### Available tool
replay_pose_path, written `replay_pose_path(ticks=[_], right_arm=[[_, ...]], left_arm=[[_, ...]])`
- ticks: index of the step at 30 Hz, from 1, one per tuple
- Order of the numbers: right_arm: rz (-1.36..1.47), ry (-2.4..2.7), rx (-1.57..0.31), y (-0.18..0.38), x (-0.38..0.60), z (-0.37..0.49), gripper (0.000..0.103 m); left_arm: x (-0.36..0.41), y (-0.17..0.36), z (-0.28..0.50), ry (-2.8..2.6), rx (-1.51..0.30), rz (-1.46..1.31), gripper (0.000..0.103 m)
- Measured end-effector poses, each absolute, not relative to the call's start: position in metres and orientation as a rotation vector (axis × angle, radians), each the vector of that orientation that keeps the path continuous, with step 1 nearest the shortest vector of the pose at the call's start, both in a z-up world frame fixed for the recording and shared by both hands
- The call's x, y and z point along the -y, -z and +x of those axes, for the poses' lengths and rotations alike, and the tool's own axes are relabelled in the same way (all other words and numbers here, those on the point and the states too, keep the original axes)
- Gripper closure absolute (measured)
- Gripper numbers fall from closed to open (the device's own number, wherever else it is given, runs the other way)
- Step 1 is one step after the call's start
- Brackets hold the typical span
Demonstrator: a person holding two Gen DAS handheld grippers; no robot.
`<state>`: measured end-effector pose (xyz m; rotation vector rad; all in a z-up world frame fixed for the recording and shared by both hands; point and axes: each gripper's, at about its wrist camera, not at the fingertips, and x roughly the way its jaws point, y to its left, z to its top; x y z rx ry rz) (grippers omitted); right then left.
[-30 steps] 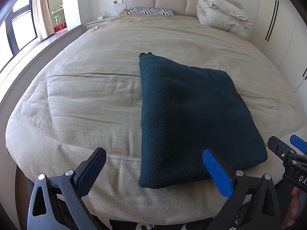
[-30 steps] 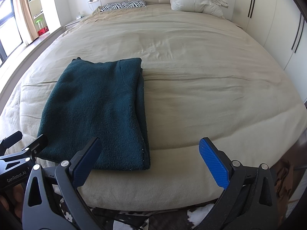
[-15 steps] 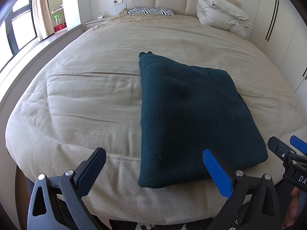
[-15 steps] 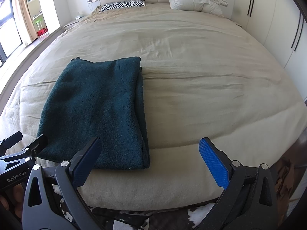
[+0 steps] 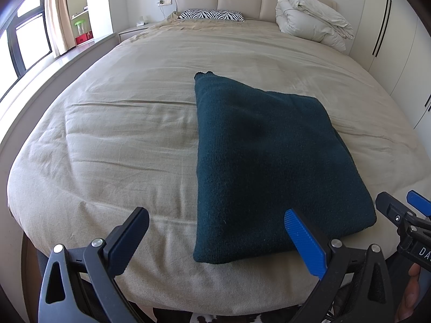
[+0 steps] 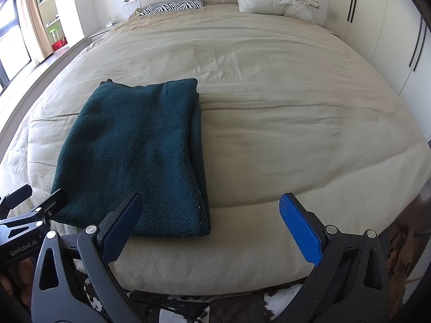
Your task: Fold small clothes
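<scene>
A dark teal garment (image 5: 264,156) is lying on a beige bed cover (image 5: 121,134). A black-and-white zebra-striped pillow (image 5: 211,14) is showing at upper centre, a white duvet (image 5: 312,21) at upper right. The tongs' pads (image 6: 299,226) are showing bright blue on black frames.

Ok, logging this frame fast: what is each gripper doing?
Left gripper: open, holding nothing, short of the dark green garment.
Right gripper: open, holding nothing.

Bright daylight enters from the tall dark-framed window (image 5: 25,37) at the upper left, blown out to white, while fisheye distortion bends and darkens every sharp frame's edges.
</scene>
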<state>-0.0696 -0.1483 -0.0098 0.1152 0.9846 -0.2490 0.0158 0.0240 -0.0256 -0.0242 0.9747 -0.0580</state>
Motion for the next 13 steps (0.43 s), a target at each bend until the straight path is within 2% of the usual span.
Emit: replay_pose_path(ticks=[13], right_arm=[[0.119, 0.248, -0.991, 0.0129, 0.1465, -0.0705, 0.0]], left_arm=[[-0.0279, 0.0298, 0.017, 0.053, -0.98, -0.023, 0.0]])
